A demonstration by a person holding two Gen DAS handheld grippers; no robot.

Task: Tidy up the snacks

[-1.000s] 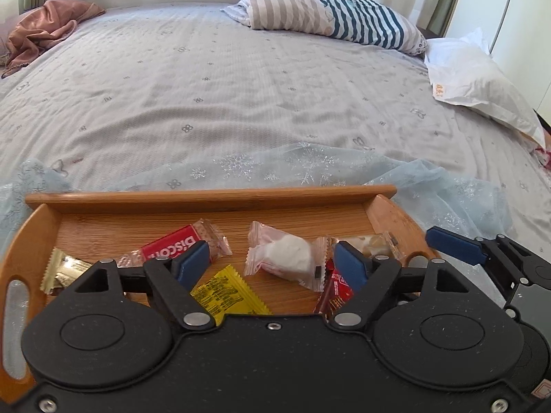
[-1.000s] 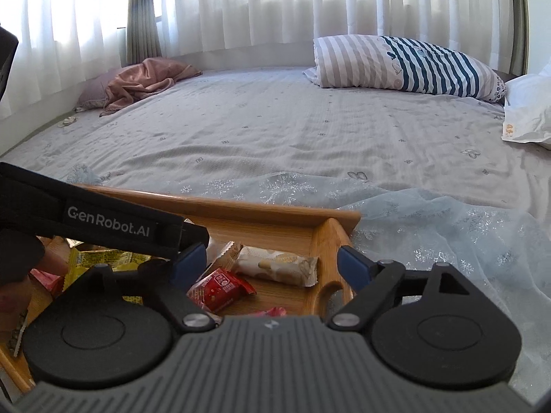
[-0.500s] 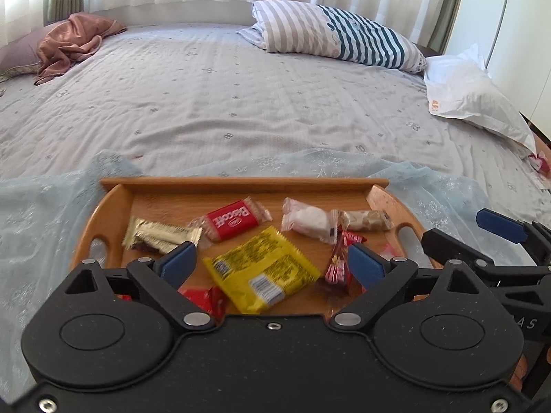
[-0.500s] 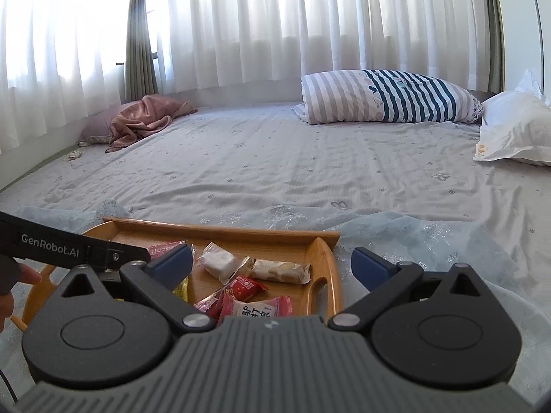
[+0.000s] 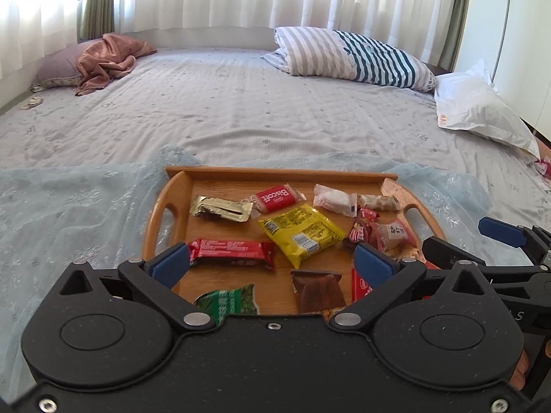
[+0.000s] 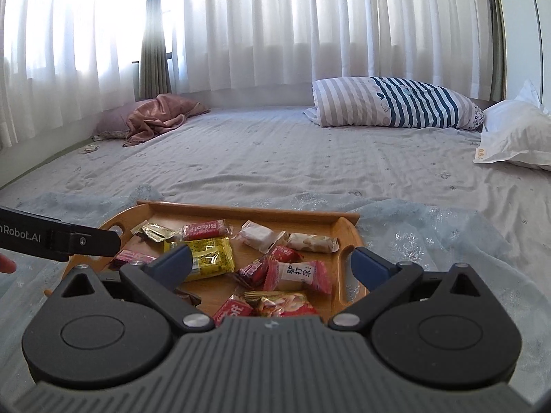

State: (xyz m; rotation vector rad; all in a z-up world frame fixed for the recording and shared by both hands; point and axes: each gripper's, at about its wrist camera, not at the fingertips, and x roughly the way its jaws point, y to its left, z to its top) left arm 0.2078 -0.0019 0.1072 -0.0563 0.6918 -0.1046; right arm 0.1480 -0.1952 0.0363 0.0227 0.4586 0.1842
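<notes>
A wooden tray (image 5: 275, 171) lies on a pale blue lace cloth on the bed and holds several wrapped snacks. Among them are a yellow packet (image 5: 301, 232), a red Biscoff biscuit (image 5: 275, 198), a gold wrapper (image 5: 220, 208), a red bar (image 5: 232, 251) and a green packet (image 5: 229, 301). My left gripper (image 5: 272, 261) hovers over the tray's near edge, its jaws opening, with nothing between them. My right gripper (image 6: 272, 262) hangs wide open above the tray's (image 6: 248, 211) near right side, over a pink packet (image 6: 299, 275), and grips nothing.
The lace cloth (image 5: 75, 213) spreads around the tray on a grey bedsheet. A striped pillow (image 5: 351, 56) and a white pillow (image 5: 482, 110) lie at the far right. A pink blanket (image 5: 106, 60) is at the far left. White curtains back the bed.
Both grippers have drawn back and up from the tray, so the whole tray and more snacks now show. Their jaws stand wider apart than before.
</notes>
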